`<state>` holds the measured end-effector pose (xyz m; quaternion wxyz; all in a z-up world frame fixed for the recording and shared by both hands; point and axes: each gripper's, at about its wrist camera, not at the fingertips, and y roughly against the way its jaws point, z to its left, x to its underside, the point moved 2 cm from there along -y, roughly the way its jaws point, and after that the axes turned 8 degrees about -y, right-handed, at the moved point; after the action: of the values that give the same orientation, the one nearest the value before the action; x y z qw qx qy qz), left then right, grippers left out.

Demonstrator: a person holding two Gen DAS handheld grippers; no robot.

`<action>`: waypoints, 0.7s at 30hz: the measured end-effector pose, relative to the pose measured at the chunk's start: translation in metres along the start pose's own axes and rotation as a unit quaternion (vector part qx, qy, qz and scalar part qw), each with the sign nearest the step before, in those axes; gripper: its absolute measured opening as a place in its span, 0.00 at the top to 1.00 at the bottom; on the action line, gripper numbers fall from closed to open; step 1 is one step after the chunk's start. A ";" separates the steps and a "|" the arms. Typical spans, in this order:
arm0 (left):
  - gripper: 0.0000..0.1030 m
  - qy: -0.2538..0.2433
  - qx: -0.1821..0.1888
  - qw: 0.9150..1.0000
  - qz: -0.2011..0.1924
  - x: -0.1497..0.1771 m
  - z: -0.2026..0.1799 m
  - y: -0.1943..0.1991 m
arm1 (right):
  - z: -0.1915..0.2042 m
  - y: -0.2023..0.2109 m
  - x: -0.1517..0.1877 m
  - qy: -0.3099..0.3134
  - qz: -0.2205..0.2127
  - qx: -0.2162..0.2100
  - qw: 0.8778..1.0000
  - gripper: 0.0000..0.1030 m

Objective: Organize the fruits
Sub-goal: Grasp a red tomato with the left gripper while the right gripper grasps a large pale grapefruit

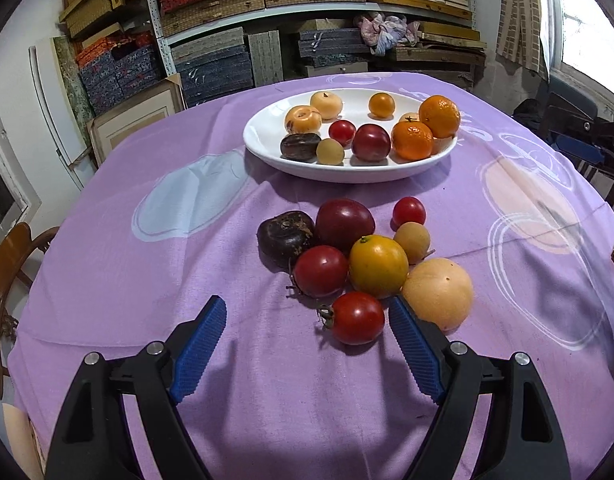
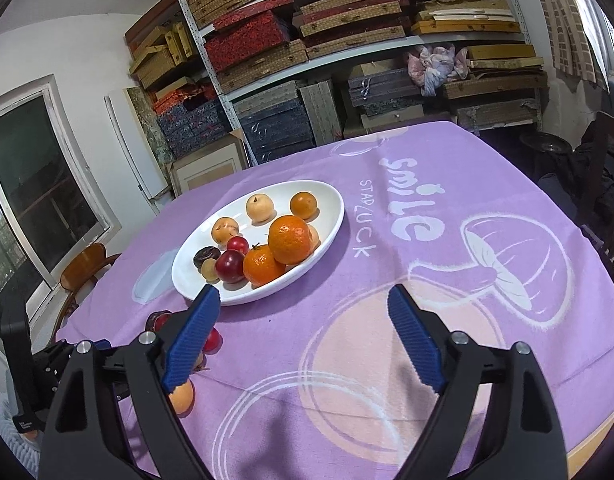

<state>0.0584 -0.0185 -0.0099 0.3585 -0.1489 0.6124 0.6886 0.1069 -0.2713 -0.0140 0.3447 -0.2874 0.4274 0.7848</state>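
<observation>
Fruits (image 1: 363, 264): round, glossy; oval plate (image 1: 267, 136)

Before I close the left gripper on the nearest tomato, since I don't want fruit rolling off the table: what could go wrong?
The red tomato sits off-centre in the open left gripper, near its right finger, so closing may push it sideways. It also seems to touch the yellow fruit, so the loose pile may scatter. The white plate is already crowded.

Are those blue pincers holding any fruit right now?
No. The left gripper and right gripper are both open and empty; the red tomato lies untouched on the cloth.
</observation>
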 end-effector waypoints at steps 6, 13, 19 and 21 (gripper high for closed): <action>0.30 -0.003 0.026 1.000 0.000 0.001 -0.006 -0.009 | -0.003 0.000 0.000 -0.003 0.003 0.001 1.000 0.17; 0.55 0.011 0.059 0.998 0.020 0.004 -0.006 -0.024 | -0.005 -0.005 0.000 -0.005 0.010 0.004 1.000 0.16; 0.54 0.021 0.064 0.998 0.017 0.003 -0.004 -0.027 | -0.001 -0.010 0.002 0.003 0.018 0.006 1.000 0.16; 0.53 0.024 0.064 0.998 0.017 0.003 -0.003 -0.027 | 0.001 -0.012 0.004 0.009 0.022 0.006 1.000 0.16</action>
<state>0.0734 -0.0204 -0.0324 0.3409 -0.1319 0.6661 0.6502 0.1141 -0.2642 -0.0220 0.3255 -0.2829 0.4408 0.7872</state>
